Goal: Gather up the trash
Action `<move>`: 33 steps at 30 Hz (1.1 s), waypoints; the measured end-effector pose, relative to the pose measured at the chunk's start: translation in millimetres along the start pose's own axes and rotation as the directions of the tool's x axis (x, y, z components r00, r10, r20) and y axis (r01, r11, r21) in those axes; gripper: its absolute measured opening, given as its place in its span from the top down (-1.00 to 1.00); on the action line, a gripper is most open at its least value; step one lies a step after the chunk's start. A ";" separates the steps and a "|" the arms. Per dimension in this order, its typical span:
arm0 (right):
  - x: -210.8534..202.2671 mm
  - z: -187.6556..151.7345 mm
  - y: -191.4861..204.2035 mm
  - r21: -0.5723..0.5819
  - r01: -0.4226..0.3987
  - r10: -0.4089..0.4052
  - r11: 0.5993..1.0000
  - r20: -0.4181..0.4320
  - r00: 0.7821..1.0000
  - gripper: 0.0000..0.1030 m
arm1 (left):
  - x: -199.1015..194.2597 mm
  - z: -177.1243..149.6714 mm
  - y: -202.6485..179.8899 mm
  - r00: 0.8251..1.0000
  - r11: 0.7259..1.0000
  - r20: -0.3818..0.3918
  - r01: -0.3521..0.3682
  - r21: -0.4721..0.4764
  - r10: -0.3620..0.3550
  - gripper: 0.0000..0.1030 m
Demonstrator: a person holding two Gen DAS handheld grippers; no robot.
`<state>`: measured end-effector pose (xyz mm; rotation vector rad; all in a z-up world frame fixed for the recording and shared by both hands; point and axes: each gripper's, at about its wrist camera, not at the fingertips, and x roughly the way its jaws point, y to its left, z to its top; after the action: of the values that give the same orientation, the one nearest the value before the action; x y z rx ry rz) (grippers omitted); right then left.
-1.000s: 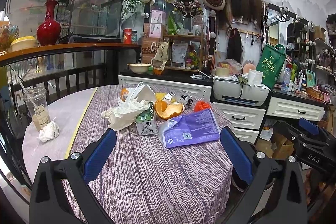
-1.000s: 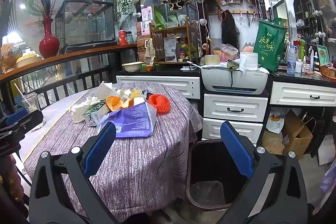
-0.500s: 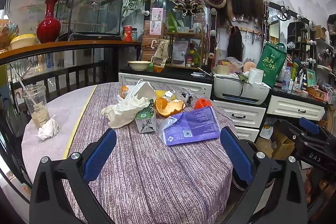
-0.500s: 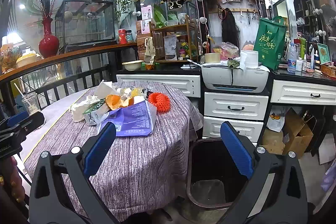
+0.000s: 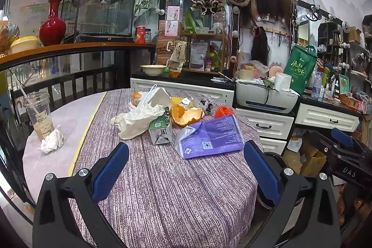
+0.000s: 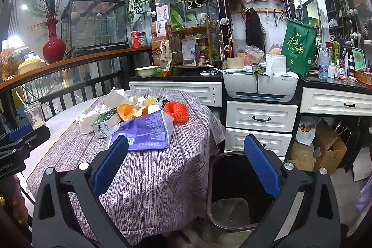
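Seemingly nothing is collected yet. From the left wrist view, the left gripper [image 5: 186, 169] hovers over the near part of the round table [image 5: 176, 206], fingers spread wide and empty; the purple packet [image 5: 209, 138] lies straight ahead, just beyond the fingertips, its long axis across the view, with the milk carton [image 5: 160, 129] and orange peel [image 5: 186, 115] behind it. From the right wrist view, the right gripper [image 6: 186, 169] is likewise spread and empty, over the table edge beside the black bin [image 6: 234, 196]; the purple packet [image 6: 146, 134] sits ahead-left. Either hand looks near enough; the left faces it more squarely.
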<state>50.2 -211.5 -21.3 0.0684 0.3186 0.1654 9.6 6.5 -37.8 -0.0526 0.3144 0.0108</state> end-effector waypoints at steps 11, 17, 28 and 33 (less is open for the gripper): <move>-0.1 -0.1 -0.7 0.000 0.000 0.000 1.000 0.000 1.000 -0.91 | 1.6 -2.1 -1.8 1.000 1.000 -0.004 0.000 0.000 0.000 -0.90; 0.0 0.7 -0.6 0.000 -0.001 0.001 1.000 -0.001 1.000 -0.91 | 1.5 -2.1 -2.0 1.000 1.000 -0.006 0.000 -0.001 0.000 -0.90; 8.4 -5.7 2.6 -0.021 -0.011 0.010 1.000 -0.049 0.999 -0.91 | 6.1 -6.6 0.2 1.000 1.000 -0.027 -0.005 -0.002 0.005 -0.90; 28.1 -11.6 8.6 -0.033 -0.061 0.056 0.998 -0.147 0.988 -0.91 | 20.4 -8.2 7.0 0.994 1.000 -0.105 -0.007 -0.010 0.006 -0.90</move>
<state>71.4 -197.7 -40.1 0.0288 0.4601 0.2353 26.3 13.1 -52.2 -0.0630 0.4199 0.0165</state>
